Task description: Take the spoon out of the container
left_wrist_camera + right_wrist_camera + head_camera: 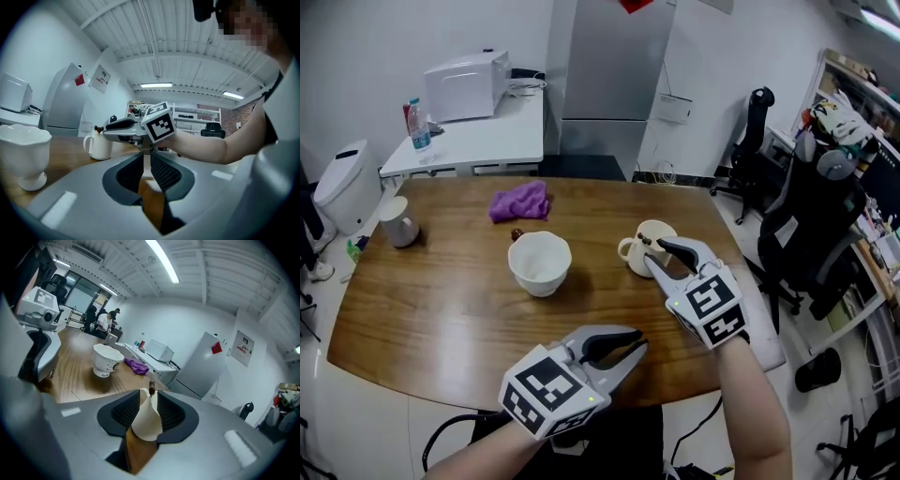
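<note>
A cream mug point(639, 253) stands on the wooden table point(441, 309), right of centre. The spoon's dark brown handle tip point(649, 242) pokes out of it. My right gripper point(655, 252) reaches in from the right, its jaws open on either side of the mug's near rim and the handle. In the right gripper view the cream mug wall point(147, 420) fills the gap between the pads, with the spoon tip point(150, 390) just above. My left gripper point(634, 345) rests near the table's front edge, shut and empty. It looks toward the mug point(98, 146).
A white footed bowl point(540, 262) stands mid-table, left of the mug. A purple cloth point(520, 202) lies behind it and a small white cup point(398, 223) sits far left. Beyond are a white side table point(478, 141) with a printer, and office chairs point(806, 234) at right.
</note>
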`<state>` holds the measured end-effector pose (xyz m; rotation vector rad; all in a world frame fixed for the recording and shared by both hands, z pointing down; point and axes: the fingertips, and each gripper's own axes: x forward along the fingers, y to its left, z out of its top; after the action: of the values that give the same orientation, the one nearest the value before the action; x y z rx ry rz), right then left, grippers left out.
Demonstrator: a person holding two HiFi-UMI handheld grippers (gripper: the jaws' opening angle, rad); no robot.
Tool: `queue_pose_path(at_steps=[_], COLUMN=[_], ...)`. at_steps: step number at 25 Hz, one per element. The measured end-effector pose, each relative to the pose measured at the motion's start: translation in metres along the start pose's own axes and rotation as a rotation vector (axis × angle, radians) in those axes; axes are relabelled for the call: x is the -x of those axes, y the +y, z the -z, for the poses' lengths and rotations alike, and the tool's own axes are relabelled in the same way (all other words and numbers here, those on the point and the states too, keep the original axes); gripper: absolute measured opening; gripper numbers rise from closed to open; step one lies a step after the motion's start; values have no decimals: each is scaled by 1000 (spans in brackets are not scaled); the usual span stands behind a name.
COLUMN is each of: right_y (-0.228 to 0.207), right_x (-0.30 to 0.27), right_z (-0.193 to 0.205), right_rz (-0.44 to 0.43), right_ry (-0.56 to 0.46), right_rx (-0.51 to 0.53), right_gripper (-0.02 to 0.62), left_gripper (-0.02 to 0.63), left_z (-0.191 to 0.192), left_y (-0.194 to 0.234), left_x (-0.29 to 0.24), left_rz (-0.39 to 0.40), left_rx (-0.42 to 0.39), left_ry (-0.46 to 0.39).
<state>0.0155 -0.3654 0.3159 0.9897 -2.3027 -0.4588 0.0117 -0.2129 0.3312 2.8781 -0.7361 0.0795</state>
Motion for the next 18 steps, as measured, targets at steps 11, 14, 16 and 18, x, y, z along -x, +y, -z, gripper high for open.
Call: queue_pose_path(at_steps=[11, 14, 16, 18], right_y=[-7, -11, -15, -20], right_x=[-20, -11, -2, 7], right_z=[-4, -14, -21, -28], right_rz=[44, 64, 81, 101], right_ry=[54, 11, -20, -54], right_rx=[112, 110, 114, 118], right_gripper=[41, 41, 41, 41], left_gripper=[58, 58, 60, 58], left_z=[5, 5, 5, 4], left_y=[9, 7, 3, -1], left_x=[-1, -2, -4, -6], left_rz=[-4, 1, 7, 14], left_rx=[14, 18, 18, 13], left_ry=[8, 10, 10, 10])
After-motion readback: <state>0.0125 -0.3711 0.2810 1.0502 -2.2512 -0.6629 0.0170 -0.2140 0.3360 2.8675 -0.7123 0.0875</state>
